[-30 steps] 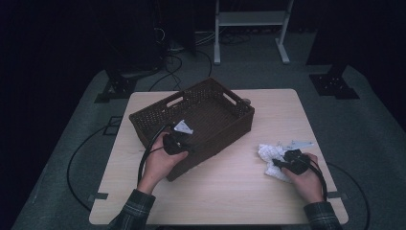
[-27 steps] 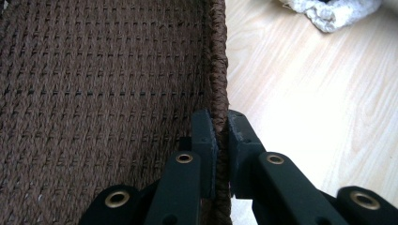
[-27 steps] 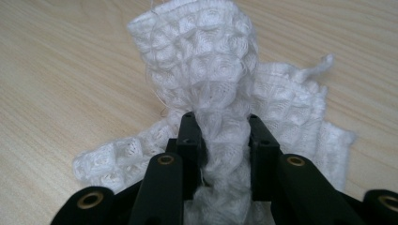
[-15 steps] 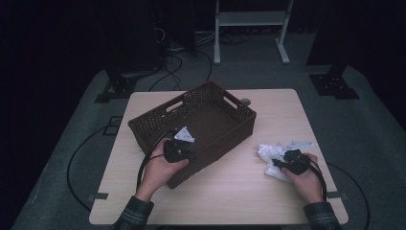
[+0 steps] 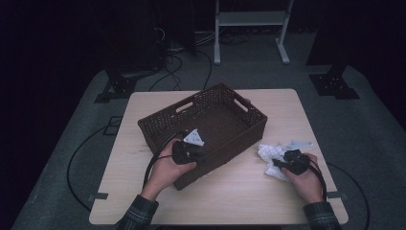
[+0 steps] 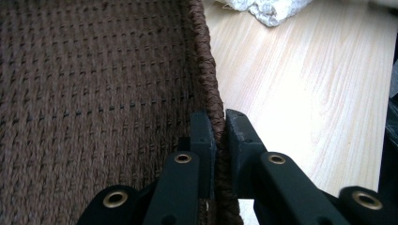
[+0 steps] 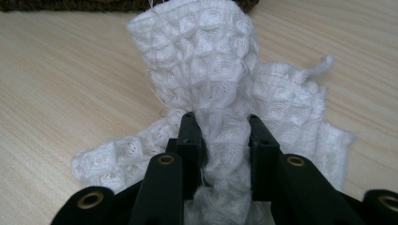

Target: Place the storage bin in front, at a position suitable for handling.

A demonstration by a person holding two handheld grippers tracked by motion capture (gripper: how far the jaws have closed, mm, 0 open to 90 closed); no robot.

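Observation:
A dark brown woven basket lies at the middle of the light wooden table. My left gripper is shut on the basket's near wall, one jaw inside the rim and one outside. A crumpled white cloth lies on the table to the right of the basket. My right gripper is shut on a bunched fold of that cloth, and the cloth rises between its two jaws. The rest of the cloth spreads flat on the wood around the jaws.
The basket holds nothing that I can see. Bare tabletop lies in front of the basket between the two hands. Black cables run over the grey floor left of the table. A white metal frame stands behind the table.
The basket has turned a little under my left gripper, its left end swinging toward the near side. My right gripper and the cloth have kept still.

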